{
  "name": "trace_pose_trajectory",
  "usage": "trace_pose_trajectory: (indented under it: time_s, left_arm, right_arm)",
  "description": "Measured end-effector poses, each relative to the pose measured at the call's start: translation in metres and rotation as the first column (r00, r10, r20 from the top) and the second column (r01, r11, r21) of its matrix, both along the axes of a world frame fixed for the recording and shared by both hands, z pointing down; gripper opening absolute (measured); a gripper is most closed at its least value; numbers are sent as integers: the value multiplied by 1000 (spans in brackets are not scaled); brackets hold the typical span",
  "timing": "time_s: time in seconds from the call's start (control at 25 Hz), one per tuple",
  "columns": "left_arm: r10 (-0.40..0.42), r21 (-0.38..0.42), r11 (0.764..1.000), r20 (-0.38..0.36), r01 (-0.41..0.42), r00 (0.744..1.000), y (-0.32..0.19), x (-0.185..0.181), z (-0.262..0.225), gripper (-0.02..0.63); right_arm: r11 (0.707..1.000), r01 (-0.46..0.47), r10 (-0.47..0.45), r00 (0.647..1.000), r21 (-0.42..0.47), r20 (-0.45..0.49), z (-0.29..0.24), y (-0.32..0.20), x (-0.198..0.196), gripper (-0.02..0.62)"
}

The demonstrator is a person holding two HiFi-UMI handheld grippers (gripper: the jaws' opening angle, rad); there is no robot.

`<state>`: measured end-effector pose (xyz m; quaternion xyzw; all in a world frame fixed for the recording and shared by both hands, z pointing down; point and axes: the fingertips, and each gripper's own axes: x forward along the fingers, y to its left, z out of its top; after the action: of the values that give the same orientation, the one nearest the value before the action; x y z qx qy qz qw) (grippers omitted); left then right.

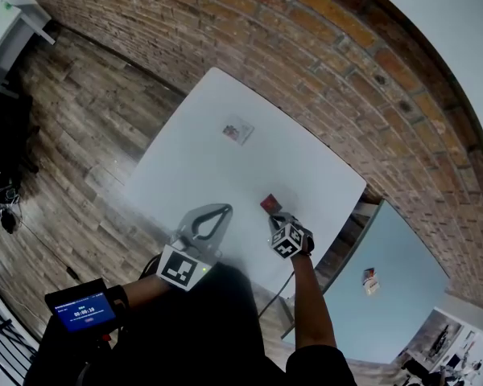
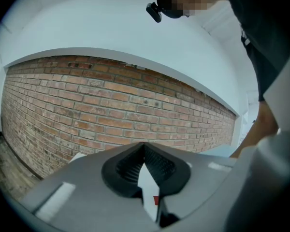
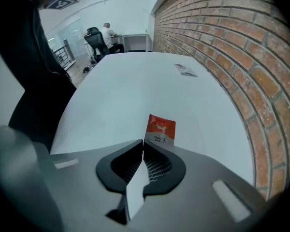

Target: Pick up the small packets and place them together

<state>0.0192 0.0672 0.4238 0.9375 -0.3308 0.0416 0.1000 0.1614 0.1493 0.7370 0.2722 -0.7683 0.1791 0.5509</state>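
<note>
At the near edge of the white tabletop [image 1: 201, 167], the left hand-held gripper [image 1: 227, 208] is pointing roughly level toward the brick wall [image 1: 306, 39]. Its jaws are pressing together with nothing between them. Just to its right, the right hand-held gripper [image 1: 274, 215] is pointing steeply down at the tabletop. In the right gripper view its jaws are closing on the near corner of a red and white packet [image 3: 160, 128], pinching it at the tips. The rest of that packet is showing just beyond the jaws. In the head view the same packet [image 1: 270, 203] is sitting near the right-hand near edge of the tabletop, touching the gripper tips. Farther across the tabletop, well apart from the first, a second, paler packet [image 1: 237, 130] is lying flat toward the far side. Beyond the tabletop, the brick wall is running along one side and a wooden floor [image 1: 88, 119] is extending along the other.
</note>
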Motion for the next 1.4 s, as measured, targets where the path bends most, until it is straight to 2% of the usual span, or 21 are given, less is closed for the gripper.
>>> trace_pose_trajectory:
  time_s: [0.12,0.24,0.4,0.48,0.52,0.56,0.6,0.64,0.72,0.76,0.8,0.96,1.0,1.16,1.24,1.28,1.32,1.4]
  left_arm:
    - [-8,-12,1000,-4,8,1000,1,-1,2,0]
    - [-14,-29,999,-5,14,1000,0,-2,5,0]
    - [-16,-34,999,-2,16,1000,0,0,5,0]
    - [-15,-41,999,-2,15,1000,0,1,5,0]
    - [-12,-43,999,1,12,1000,0,1,5,0]
    - [-8,-42,999,3,8,1000,-1,2,5,0]
    - [-3,-39,999,5,3,1000,-1,4,5,0]
    - [2,-36,999,5,-2,1000,-1,6,4,0]
    - [13,-36,999,3,-13,1000,-2,10,3,0]
    - [20,-38,999,4,-20,1000,-2,12,4,0]
    - [28,-37,999,5,-28,1000,-2,14,4,0]
    - [57,-34,998,6,-57,998,-3,20,4,0]
    - [62,-36,997,7,-61,998,-3,20,5,0]
    - [63,-52,997,2,-63,998,-7,20,7,0]
    - [63,-53,997,2,-63,998,-9,20,8,0]
    - [62,-54,997,5,-61,998,-10,18,9,0]
    - [59,-57,997,7,-59,998,-12,17,9,0]
    - [49,-61,997,11,-49,999,-15,12,11,0]
  right_arm:
    - [992,126,-126,992,-2,-15,-4,7,3,9]
    - [990,138,-137,990,11,-32,-4,4,14,12]
    - [998,-17,16,1000,55,6,-10,-8,28,74]
    - [983,-165,162,986,77,47,-14,-13,33,83]
    - [960,-270,264,961,76,87,-14,-15,35,81]
    - [919,-389,378,915,59,140,-15,-16,37,81]
    - [860,-510,495,845,23,200,-15,-16,38,81]
    - [786,-618,603,756,-28,256,-15,-15,40,81]
    - [636,-761,753,574,-128,322,-11,-11,43,81]
    - [582,-798,792,513,-157,330,-10,-9,44,86]
    - [549,-818,815,478,-170,329,-8,-8,43,87]
    - [510,-842,839,442,-177,318,-7,-14,35,97]
    - [488,-853,852,419,-185,315,-6,-17,36,101]
    - [366,-904,913,302,-221,276,0,-28,45,158]
    - [334,-915,927,274,-229,255,6,-31,47,166]
    - [336,-914,928,280,-228,245,9,-32,45,166]
    - [352,-910,924,301,-219,235,11,-33,43,166]
    - [417,-892,901,380,-173,210,14,-36,41,166]
